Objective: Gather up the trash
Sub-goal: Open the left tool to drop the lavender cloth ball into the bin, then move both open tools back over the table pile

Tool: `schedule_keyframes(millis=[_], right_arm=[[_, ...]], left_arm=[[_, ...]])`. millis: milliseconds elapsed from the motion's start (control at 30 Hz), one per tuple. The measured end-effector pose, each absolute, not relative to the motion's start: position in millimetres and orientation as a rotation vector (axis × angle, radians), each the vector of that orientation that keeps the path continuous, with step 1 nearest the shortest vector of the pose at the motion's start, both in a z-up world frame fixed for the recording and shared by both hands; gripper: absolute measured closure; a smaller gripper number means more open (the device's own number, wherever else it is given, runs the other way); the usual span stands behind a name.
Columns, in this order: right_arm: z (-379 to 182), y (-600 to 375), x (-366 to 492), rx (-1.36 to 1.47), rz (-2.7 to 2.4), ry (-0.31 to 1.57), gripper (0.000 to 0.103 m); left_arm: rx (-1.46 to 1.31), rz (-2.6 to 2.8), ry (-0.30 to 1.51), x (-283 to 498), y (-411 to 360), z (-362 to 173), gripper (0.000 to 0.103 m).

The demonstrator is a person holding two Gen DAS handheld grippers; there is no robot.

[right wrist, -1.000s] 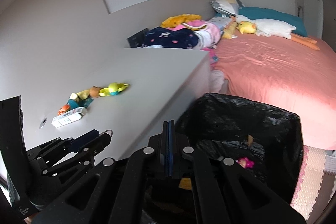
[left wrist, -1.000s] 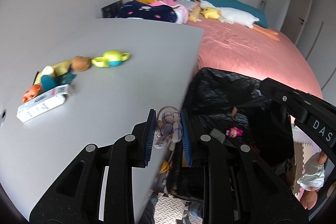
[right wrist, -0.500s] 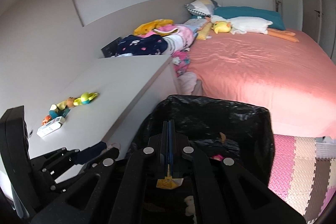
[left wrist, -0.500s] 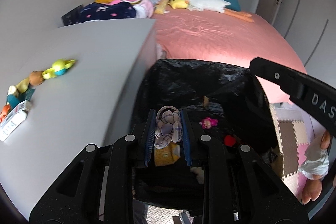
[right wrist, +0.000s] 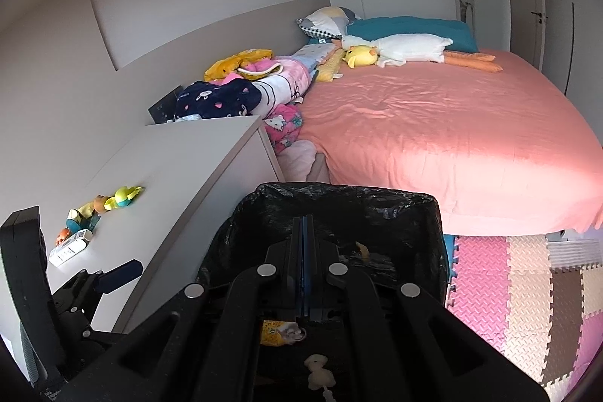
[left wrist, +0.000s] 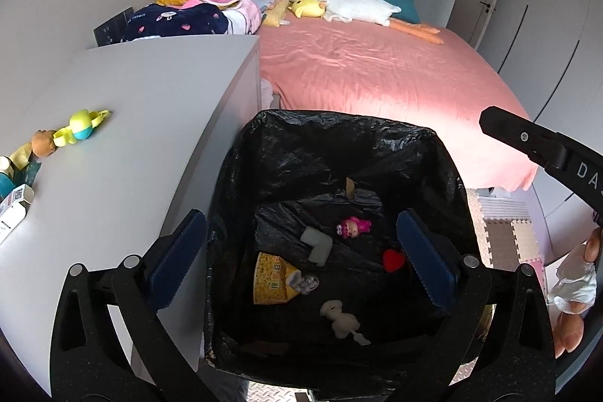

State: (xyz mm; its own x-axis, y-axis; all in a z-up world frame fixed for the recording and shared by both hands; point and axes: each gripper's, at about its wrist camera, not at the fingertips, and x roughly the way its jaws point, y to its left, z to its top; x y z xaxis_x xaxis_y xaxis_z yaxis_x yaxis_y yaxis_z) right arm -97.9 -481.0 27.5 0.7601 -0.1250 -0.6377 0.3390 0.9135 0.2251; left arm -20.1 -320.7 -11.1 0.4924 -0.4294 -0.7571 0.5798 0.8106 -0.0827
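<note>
A bin lined with a black bag [left wrist: 339,145] stands between the grey table and the bed; it also shows in the right wrist view [right wrist: 339,210]. My left gripper [left wrist: 301,251] is open wide and empty above the bin. The small crumpled cloth wad [left wrist: 305,283] lies at the bin's bottom on a yellow wrapper [left wrist: 269,279], among a pink doll [left wrist: 352,226], a red heart [left wrist: 394,259] and a white figure [left wrist: 341,321]. My right gripper [right wrist: 303,251] is shut and empty over the bin's near side.
The grey table [left wrist: 132,123] on the left carries a yellow-green toy [left wrist: 81,127], a small figure [left wrist: 41,144] and a white box [left wrist: 13,213]. A pink bed [left wrist: 377,74] with plush toys lies behind. Foam mats [right wrist: 527,289] cover the floor on the right.
My left gripper swung from the table edge to over the bin, opened and dropped the cloth wad into the bin. My right gripper stayed shut and moved over the bin.
</note>
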Motion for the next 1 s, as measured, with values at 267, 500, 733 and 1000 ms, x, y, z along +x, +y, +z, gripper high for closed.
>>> schedule_keyframes(millis=[267,500,733,1000], right_arm=[[26.2,-474.2,-93.9,0.34,-0.247,0.667,0.102],[26.7,-464.3,-89.4,0.334,-0.228,0.669,0.102],[26.7,-443.0,-75.7,0.335,-0.17,0.679,0.102],[27.1,-409.0,-54.5,0.302,-0.121,0.674,0.054]], left_arm=[[0.204,-0.602,0.843,-19.4,-314.2,-9.4,0.005],[0.212,-0.573,0.82,-14.7,-301.2,-4.2,0.005],[0.18,-0.505,0.815,-0.3,-269.5,1.3,0.005],[0.15,-0.42,0.809,18.6,-225.0,6.9,0.005]])
